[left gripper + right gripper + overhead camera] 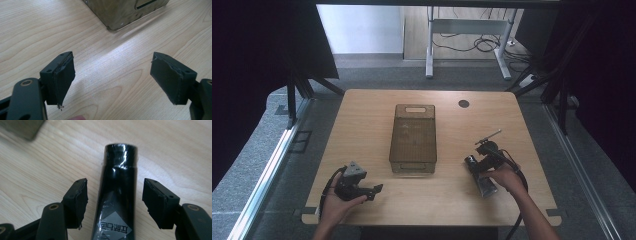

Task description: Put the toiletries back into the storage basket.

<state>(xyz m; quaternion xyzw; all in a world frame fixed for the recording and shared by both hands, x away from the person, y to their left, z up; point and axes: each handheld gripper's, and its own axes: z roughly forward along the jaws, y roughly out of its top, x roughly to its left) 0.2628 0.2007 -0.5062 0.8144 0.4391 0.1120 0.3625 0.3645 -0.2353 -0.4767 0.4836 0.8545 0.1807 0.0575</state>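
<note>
The glossy black plastic tube (117, 195) lies on the wooden desk (452, 200), well right of the smoky translucent plastic bin (413, 137), between the right tongs (115, 201), spread wide without touching. Binning it looks undone. Left tongs (112, 77) gape empty.

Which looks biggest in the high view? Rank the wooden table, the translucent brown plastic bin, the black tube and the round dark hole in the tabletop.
1. Wooden table
2. Translucent brown plastic bin
3. Black tube, partly hidden by the right gripper and hand, so its full length is unsure
4. Round dark hole
</note>
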